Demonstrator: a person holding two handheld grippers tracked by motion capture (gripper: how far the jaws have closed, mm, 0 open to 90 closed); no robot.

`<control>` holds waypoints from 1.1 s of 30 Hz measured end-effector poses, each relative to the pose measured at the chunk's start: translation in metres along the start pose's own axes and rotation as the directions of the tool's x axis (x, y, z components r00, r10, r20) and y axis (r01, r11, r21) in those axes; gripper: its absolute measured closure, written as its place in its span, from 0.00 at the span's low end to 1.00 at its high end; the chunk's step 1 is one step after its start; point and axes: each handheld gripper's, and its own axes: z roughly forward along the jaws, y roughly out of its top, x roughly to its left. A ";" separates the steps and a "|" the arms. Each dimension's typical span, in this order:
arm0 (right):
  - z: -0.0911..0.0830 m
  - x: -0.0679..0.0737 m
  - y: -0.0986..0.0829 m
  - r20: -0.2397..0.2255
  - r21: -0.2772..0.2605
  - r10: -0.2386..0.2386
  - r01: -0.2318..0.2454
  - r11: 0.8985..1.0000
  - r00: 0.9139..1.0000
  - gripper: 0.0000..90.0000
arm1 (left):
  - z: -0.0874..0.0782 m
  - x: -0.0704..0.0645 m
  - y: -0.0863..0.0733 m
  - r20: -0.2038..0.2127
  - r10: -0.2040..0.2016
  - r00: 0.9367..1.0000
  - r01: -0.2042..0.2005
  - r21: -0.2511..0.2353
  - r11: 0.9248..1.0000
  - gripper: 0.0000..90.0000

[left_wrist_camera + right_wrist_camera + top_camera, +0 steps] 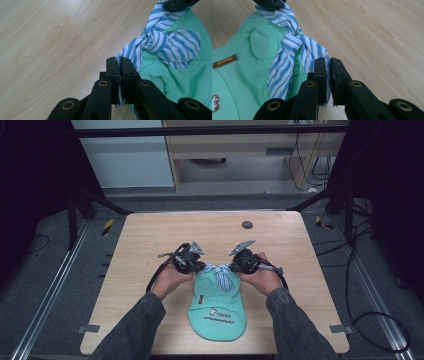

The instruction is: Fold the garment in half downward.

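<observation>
A green knitted bib (pixel 218 306) lies on the table's (pixel 150 245) near edge, its striped ties (pixel 160 42) already crossed into a knot. The left gripper (pixel 119 65) and right gripper (pixel 328 65) each pinch one tie end between pressed-together jaws — what seems left is pulling the knot snug and letting go.

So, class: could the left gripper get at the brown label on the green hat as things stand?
Probably not at once: the left gripper is shut on a striped tie end. The brown label on the green hat lies uncovered, though.
</observation>
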 end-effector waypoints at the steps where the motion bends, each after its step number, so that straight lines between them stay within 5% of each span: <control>1: -0.002 0.000 0.001 0.003 -0.003 -0.005 0.005 1.000 1.000 0.93 | -0.002 0.000 0.001 -0.003 0.002 1.000 -0.002 -0.007 1.000 0.96; 33: -0.027 0.002 0.030 0.047 -0.024 -0.127 0.129 0.991 0.991 0.92 | -0.029 0.009 0.016 -0.050 0.057 0.997 -0.059 -0.037 0.998 0.96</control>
